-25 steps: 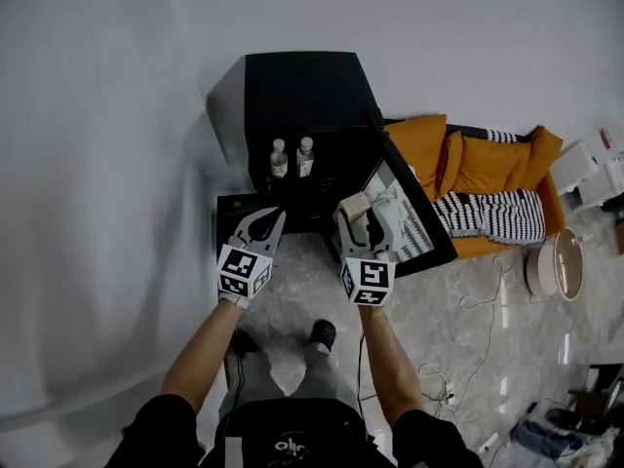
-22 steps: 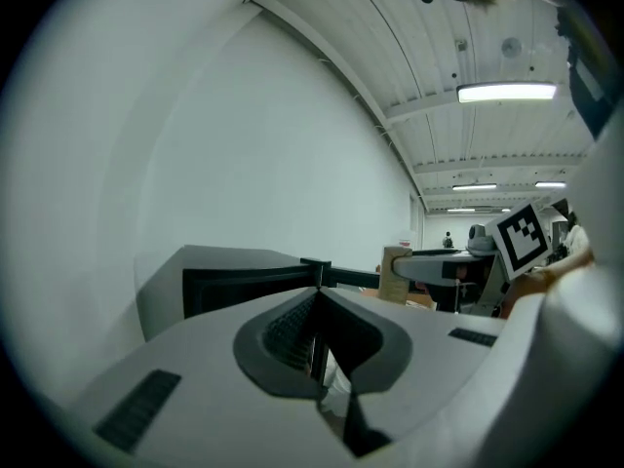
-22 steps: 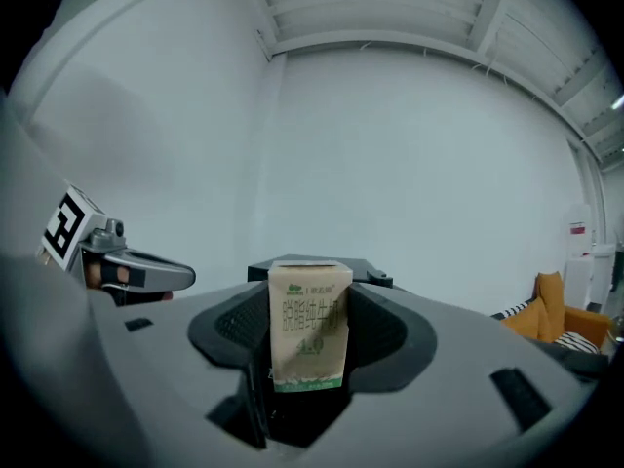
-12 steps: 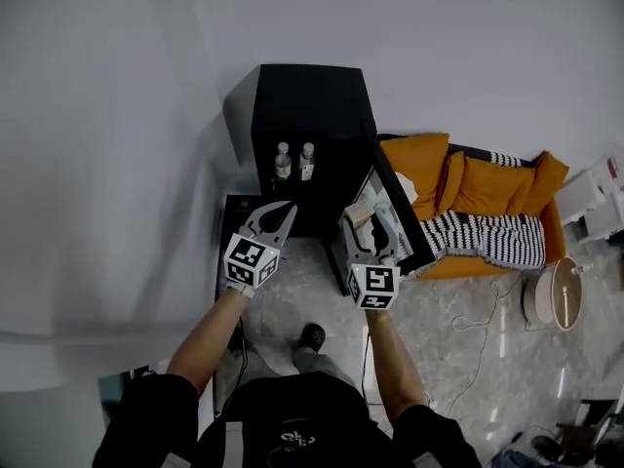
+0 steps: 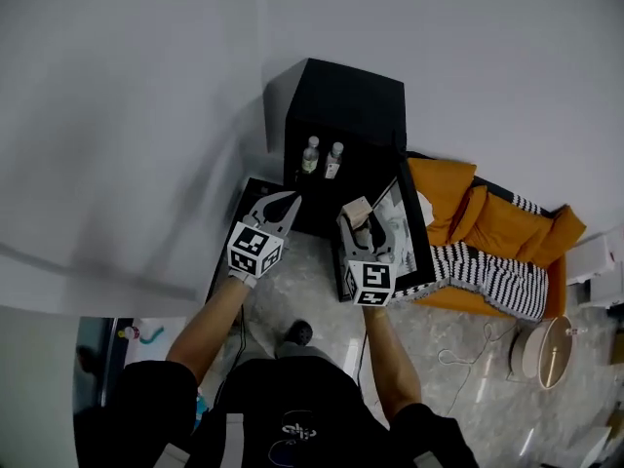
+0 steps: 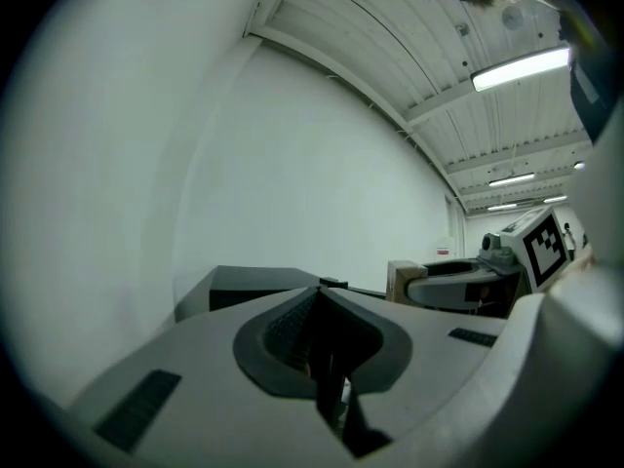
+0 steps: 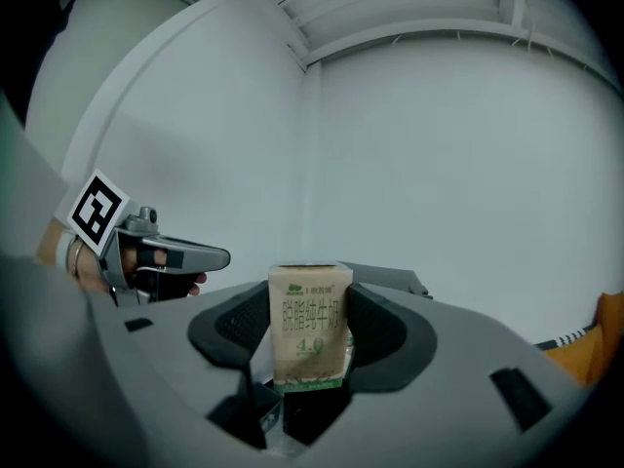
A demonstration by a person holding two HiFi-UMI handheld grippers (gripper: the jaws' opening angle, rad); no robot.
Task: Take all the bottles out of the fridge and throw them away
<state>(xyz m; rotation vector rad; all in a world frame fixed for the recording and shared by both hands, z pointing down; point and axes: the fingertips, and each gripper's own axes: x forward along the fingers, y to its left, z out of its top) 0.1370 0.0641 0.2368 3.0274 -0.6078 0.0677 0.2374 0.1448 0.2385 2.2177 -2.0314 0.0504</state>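
Observation:
Against the white wall stands a black mini fridge (image 5: 341, 96) with its door (image 5: 414, 247) swung open to the right. Two small clear bottles (image 5: 310, 154) (image 5: 334, 160) stand side by side on a shelf inside. My right gripper (image 5: 357, 214) hovers in front of the door, shut on a brown milk carton (image 7: 310, 325) that stands upright between its pads. Left of it my left gripper (image 5: 289, 202) is held level before the fridge, shut, with nothing in it (image 6: 320, 291). From the right gripper view the left gripper (image 7: 210, 257) shows at the left.
An orange sofa (image 5: 487, 217) with a black-and-white striped throw (image 5: 487, 271) sits right of the fridge. A flat black piece (image 5: 239, 224) lies on the floor at the fridge's left. A round white object (image 5: 546, 349) and loose cables (image 5: 468, 359) lie on the marble floor.
Both grippers have risen a little toward the fridge and the head view has shifted, so the fridge sits further right. The carton stays in the right gripper.

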